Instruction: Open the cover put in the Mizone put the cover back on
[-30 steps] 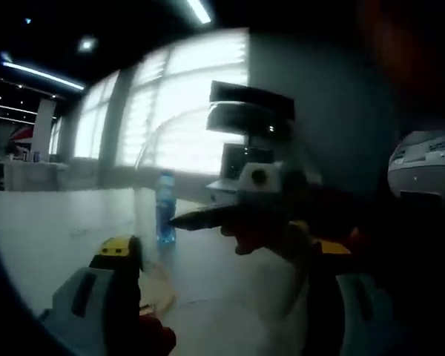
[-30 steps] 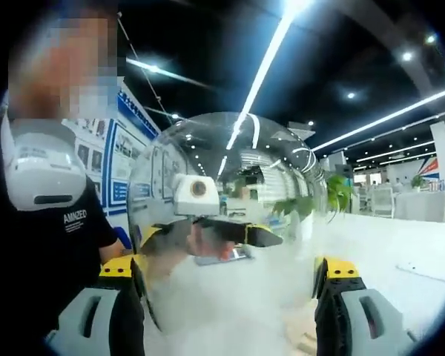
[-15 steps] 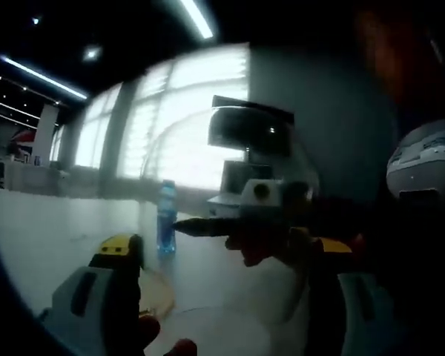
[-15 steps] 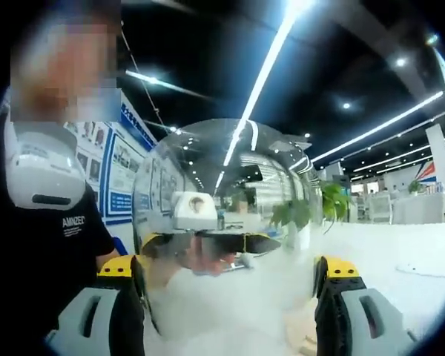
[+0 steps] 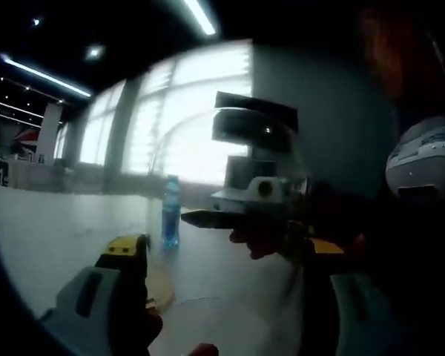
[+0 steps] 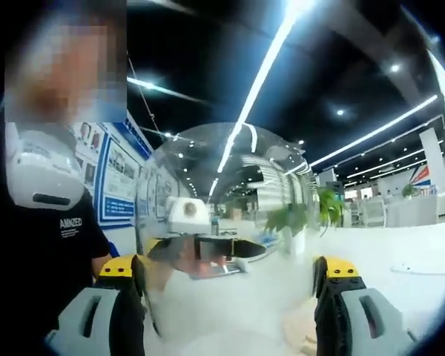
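A clear dome cover [image 6: 230, 170] is held up off the table, spanning the gap between the jaws of my right gripper [image 6: 230, 271], which touch its two sides. In the left gripper view the same cover [image 5: 208, 163] sits between the jaws of my left gripper [image 5: 226, 256]. Through the glass each view shows the other gripper lying sideways: the left gripper [image 6: 237, 248] and the right gripper [image 5: 208, 219]. A blue Mizone bottle [image 5: 170, 211] stands upright on the white table [image 5: 52, 230], beyond the left jaw.
A tan round board [image 5: 159, 285] lies on the table just under the left jaw. A person in a dark shirt [image 6: 37, 245] stands close behind the cover. A potted plant [image 6: 311, 215] and chairs stand further back.
Both views have tilted up a little and the cover has stayed between the jaws. The bottle sits slightly further right in the left gripper view.
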Demonstrator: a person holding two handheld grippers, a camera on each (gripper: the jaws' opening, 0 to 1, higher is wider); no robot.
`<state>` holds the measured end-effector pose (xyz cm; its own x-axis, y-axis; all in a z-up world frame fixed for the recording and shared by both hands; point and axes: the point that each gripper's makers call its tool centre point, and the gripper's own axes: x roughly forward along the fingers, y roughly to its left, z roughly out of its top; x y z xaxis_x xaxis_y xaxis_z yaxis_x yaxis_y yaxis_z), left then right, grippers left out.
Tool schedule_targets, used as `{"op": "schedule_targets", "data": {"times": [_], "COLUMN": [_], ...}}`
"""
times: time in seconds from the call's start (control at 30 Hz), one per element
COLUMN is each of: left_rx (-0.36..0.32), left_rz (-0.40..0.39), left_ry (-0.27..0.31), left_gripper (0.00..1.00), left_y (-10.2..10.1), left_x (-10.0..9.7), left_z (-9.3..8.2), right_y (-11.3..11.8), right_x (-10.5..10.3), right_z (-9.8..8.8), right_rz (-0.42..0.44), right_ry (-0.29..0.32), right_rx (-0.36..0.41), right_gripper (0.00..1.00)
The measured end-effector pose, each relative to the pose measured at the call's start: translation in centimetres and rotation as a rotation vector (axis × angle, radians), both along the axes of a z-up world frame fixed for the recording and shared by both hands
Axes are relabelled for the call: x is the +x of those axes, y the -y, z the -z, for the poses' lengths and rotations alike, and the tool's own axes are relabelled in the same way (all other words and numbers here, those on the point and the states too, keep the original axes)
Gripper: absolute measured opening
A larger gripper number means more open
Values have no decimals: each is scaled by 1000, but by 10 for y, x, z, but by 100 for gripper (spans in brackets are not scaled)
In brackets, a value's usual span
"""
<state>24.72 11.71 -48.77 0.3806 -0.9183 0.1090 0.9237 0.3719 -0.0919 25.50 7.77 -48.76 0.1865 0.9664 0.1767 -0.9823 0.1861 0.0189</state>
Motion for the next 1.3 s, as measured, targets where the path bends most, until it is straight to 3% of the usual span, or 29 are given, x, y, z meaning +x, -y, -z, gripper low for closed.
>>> {"op": "schedule_targets", "data": {"times": [0.43, 0.8, 1.07, 1.17, 1.3], "left_rx": [7, 21, 51, 50, 52], "left_rz": [-47, -86, -165, -203, -255], "left_ry": [-6, -25, 11, -4, -30], "left_gripper": [64, 58, 51, 48, 44], "left_y": [-11, -21, -39, -48, -59], "left_x": [-1, -5, -8, -4, 1], "left_z": [3, 10, 16, 21, 30], "right_y": [27, 57, 72, 78, 90], "right_x": [-5, -9, -7, -8, -3], "right_z": [0, 7, 26, 30, 32], "right_rz": [66, 159, 238, 259, 336], "right_ry": [-24, -27, -67, -82, -100], "right_rx": [25, -9, -53, -43, -15], "right_gripper": [75, 61, 56, 55, 43]}}
